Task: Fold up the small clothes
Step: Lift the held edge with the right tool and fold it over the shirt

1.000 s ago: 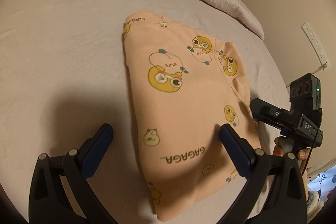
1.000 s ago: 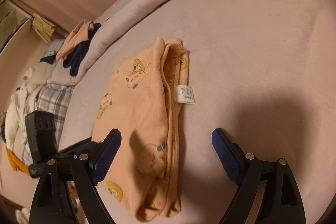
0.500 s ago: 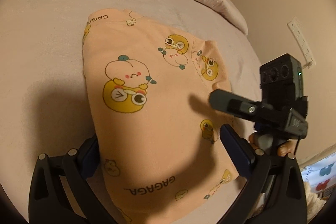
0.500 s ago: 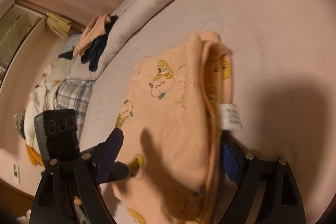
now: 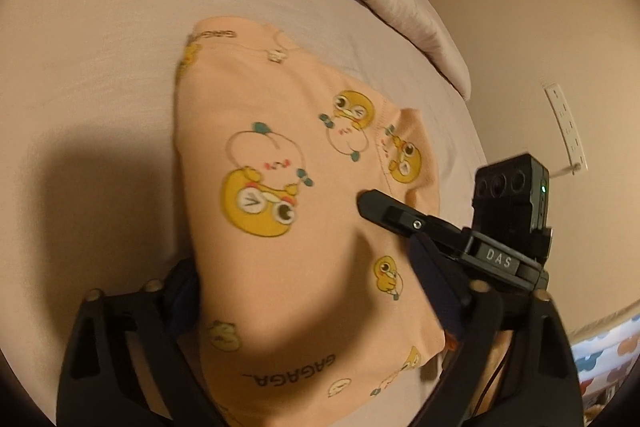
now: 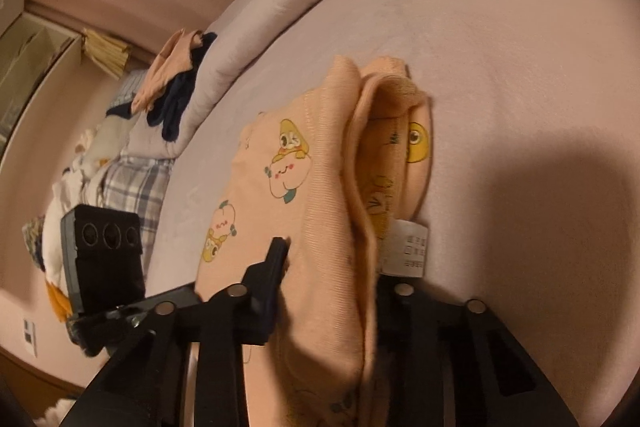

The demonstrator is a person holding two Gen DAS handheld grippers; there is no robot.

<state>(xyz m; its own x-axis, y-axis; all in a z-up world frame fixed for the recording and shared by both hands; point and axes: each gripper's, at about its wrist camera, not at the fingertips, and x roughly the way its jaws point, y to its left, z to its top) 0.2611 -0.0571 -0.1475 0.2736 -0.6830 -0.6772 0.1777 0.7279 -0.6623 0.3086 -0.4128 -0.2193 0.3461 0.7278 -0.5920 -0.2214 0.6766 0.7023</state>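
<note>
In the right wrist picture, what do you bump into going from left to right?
Left gripper's black camera box → pile of clothes → peach folded garment → white care label → bare pink bedsheet.

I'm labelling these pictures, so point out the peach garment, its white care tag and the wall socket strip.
peach garment (image 5: 320,267), left wrist view, printed top layer.
white care tag (image 6: 405,247), right wrist view, tag's middle.
wall socket strip (image 5: 566,125), left wrist view, strip's middle.

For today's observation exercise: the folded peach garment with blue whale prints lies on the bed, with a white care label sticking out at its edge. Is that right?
Not quite. The prints on the peach garment are yellow cartoon ducks, not blue whales, as the left wrist view shows. It does lie on the bed, with the white care label sticking out at its edge.
</note>
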